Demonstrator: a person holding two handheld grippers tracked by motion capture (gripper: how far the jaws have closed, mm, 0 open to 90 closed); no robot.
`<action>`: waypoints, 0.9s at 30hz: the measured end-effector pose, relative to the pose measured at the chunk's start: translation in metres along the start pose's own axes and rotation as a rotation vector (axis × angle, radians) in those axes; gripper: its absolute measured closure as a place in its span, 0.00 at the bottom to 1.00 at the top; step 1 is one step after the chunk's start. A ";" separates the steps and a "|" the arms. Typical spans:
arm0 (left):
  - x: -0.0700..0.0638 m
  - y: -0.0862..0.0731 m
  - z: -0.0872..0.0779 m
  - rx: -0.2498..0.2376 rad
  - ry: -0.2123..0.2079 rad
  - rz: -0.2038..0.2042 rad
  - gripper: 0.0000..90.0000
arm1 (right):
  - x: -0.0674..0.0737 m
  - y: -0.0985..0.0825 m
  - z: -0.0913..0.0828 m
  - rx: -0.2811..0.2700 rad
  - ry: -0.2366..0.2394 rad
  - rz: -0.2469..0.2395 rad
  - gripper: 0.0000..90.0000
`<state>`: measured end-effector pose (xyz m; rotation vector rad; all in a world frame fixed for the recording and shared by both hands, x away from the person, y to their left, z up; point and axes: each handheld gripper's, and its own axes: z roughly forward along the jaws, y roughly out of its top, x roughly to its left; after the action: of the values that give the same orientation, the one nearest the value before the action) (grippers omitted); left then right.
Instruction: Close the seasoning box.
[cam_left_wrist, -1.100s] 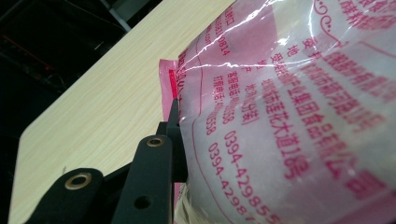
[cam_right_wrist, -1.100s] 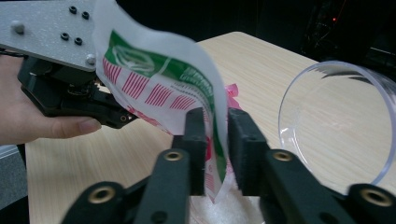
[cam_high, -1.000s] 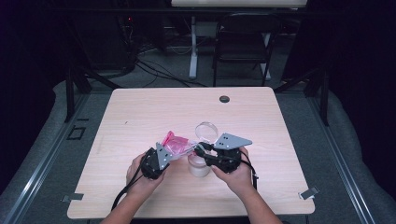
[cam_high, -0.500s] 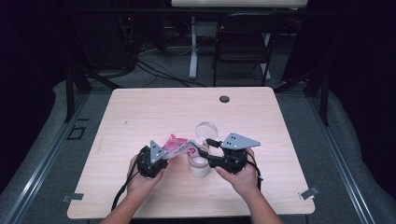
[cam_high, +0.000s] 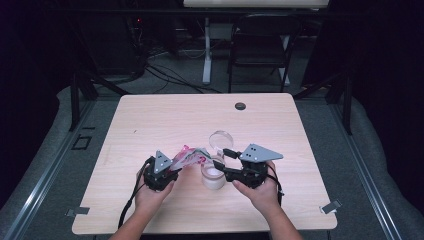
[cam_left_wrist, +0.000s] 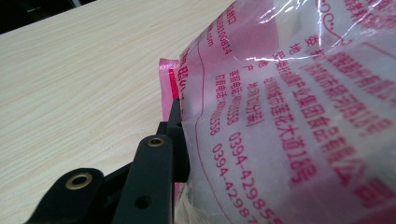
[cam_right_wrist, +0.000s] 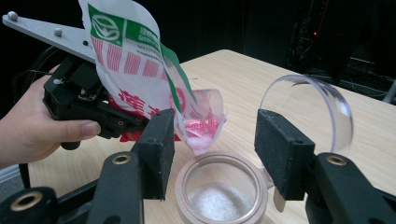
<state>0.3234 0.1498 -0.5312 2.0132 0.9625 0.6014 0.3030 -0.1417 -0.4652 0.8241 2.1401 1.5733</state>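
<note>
A pink-and-white printed plastic bag (cam_high: 187, 157) is tilted with its open corner (cam_right_wrist: 201, 125) over a small clear jar (cam_high: 213, 176). The jar (cam_right_wrist: 222, 192) holds some white grains, and its clear hinged lid (cam_right_wrist: 309, 111) stands up behind it. My left gripper (cam_high: 176, 165) is shut on the bag's lower end; one black finger (cam_left_wrist: 156, 172) presses against the bag (cam_left_wrist: 289, 116), which hides the other. My right gripper (cam_high: 223, 163) is open at the jar's right. Its jaws have just been opening, and the bag's corner hangs loose between the pads (cam_right_wrist: 156, 148).
The wooden table (cam_high: 150, 120) has bare room at the back and on the left. A small dark round cap (cam_high: 240, 106) sits near its far edge. A folding chair (cam_high: 260, 45) and cables are on the floor beyond. The left gripper's cable (cam_high: 127, 205) trails off the front edge.
The right gripper's jaws have spread apart and it has drawn back a little to the right. The left gripper and the bag have stayed over the jar.
</note>
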 end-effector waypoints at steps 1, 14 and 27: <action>0.001 0.000 -0.001 -0.003 -0.002 -0.007 0.78 | 0.000 0.000 -0.001 0.003 -0.003 -0.001 0.53; 0.035 0.001 -0.027 -0.014 0.070 -0.064 0.78 | -0.006 0.002 -0.006 -0.004 -0.022 0.014 0.54; 0.092 -0.040 -0.056 -0.016 0.231 -0.249 0.78 | -0.006 0.002 0.002 0.006 -0.015 0.012 0.55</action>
<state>0.3230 0.2646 -0.5261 1.7987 1.3187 0.7096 0.3087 -0.1436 -0.4646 0.8495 2.1347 1.5628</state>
